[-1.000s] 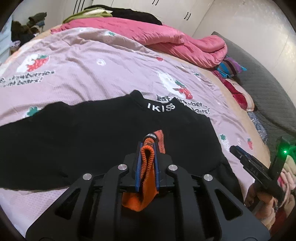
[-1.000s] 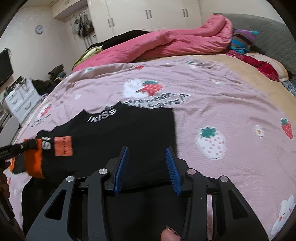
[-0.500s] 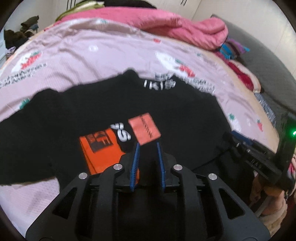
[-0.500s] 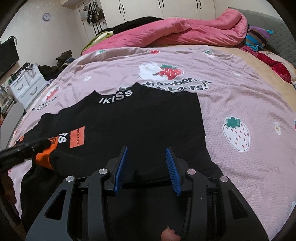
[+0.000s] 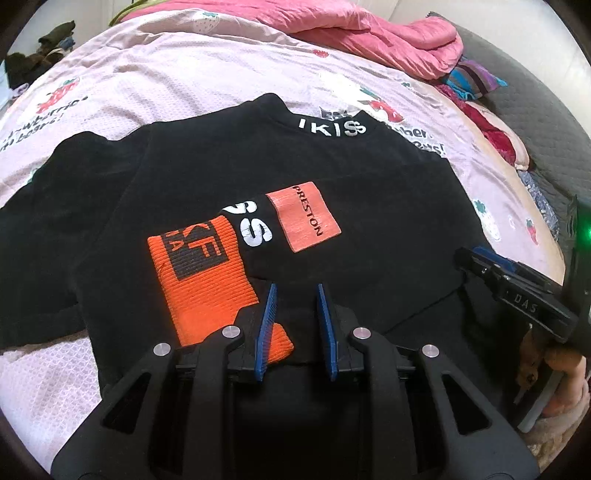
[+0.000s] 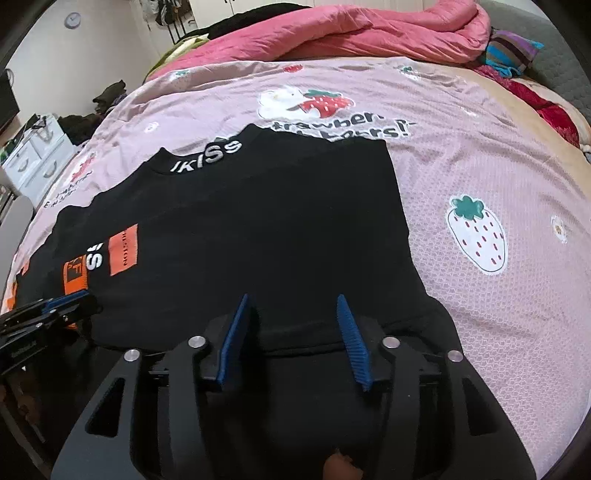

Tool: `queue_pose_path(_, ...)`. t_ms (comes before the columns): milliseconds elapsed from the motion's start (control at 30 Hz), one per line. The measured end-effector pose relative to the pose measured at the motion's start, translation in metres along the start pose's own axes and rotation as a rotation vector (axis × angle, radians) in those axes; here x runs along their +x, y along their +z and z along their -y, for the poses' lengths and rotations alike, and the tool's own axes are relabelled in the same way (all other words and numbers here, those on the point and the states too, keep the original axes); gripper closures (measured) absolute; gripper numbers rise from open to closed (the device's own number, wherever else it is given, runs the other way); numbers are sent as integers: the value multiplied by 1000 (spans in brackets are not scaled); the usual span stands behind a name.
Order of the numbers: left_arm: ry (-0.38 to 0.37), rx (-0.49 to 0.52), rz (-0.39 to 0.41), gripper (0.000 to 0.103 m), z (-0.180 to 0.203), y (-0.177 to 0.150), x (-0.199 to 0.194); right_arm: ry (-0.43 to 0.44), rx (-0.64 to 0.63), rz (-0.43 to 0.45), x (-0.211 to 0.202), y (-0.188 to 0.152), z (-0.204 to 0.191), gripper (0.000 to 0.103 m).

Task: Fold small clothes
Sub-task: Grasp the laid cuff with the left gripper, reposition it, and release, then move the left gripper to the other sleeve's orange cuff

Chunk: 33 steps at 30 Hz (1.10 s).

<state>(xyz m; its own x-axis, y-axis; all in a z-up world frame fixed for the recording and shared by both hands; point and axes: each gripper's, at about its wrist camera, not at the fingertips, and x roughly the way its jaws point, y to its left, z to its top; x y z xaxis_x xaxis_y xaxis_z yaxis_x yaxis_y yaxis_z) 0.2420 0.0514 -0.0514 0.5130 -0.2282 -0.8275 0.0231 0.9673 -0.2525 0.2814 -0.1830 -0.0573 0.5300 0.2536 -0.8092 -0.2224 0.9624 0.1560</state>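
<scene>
A black sweater [image 5: 332,166] with a white "IKISS" collar lies flat on the pink strawberry bedsheet [image 6: 498,177]. Its sleeve is folded across the body, and the orange cuff [image 5: 199,280] and orange "PRESTON" patch [image 5: 304,221] face up. My left gripper [image 5: 295,291] hovers just right of the cuff with its jaws opening; only flat black fabric shows in the gap. My right gripper [image 6: 292,301] hangs over the sweater's [image 6: 277,221] lower right part, its jaws opening with nothing gripped. Each gripper shows in the other's view: the right gripper [image 5: 509,273] and the left gripper [image 6: 55,306].
A pink quilt [image 5: 369,33] is bunched along the far side of the bed. Striped and red cloths [image 5: 476,77] lie by the grey padded headboard [image 5: 535,122]. A white drawer unit [image 6: 37,155] and dark clothes [image 6: 110,96] stand beyond the bed's left edge.
The left gripper let go of the orange cuff, which now lies flat across the sweater. Both grippers sank closer to the sweater. The right jaws spread wider.
</scene>
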Motion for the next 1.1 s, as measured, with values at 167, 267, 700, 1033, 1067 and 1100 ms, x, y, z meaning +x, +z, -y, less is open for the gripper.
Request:
queue_pose_path(167,4,3,23,73,-1,1,-14,12,-6,52,-16,2,-1,40)
queue_pose_path(267,9,-5,48,66,-4,3,-25,21,7,91,-28,3,0,30)
queue_pose_path(700,110,-45,136,9,-19,-6,-61,56,-43,203,-57,7,-25,9)
queue_pose_path(1033,148,-104,171,9,-36,-16,-77,67,-71,238,-68,6,-40,8)
queue_pose_path(1067,152,-104,174,9,-38,-17,-79,65,-73,241,-69,7,-41,8)
queue_pose_path(1100,157,-106,177,9,-40,-19,-81,65,-77,244,-71,6,-43,8)
